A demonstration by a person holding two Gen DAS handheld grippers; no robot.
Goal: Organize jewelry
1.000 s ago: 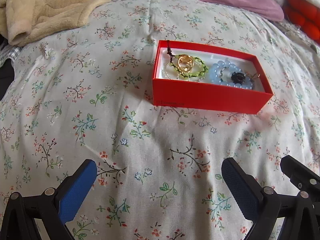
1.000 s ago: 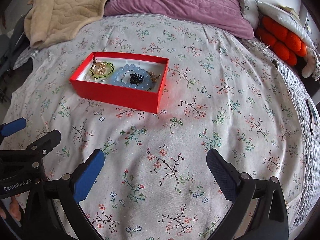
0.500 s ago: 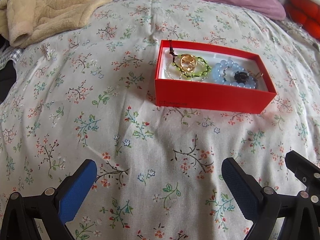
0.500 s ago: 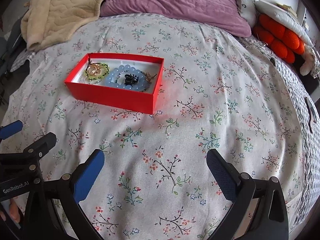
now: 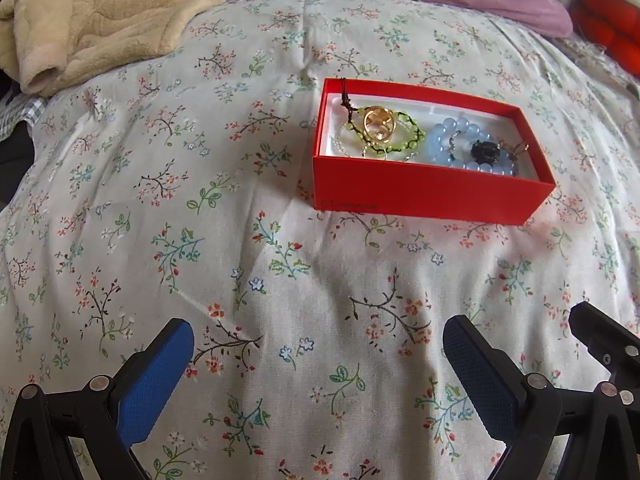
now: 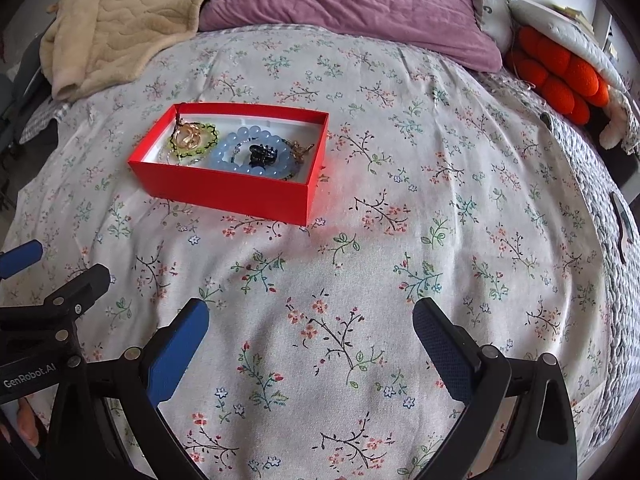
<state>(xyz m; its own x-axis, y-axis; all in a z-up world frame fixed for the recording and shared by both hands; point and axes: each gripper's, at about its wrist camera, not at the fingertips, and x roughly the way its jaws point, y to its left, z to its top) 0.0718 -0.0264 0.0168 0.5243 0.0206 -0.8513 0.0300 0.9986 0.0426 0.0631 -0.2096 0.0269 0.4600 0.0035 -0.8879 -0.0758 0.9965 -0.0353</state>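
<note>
Bare bedspread (image 6: 360,280) is being left around the red box (image 5: 424,192), mid-frame, jewelry-filled; left gripper (image 5: 320,360) and right gripper (image 6: 310,332) are being held released, empty.

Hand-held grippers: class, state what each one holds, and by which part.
Nothing: the left hand-held gripper and right hand-held gripper are both open above the floral bedsheet.
</note>
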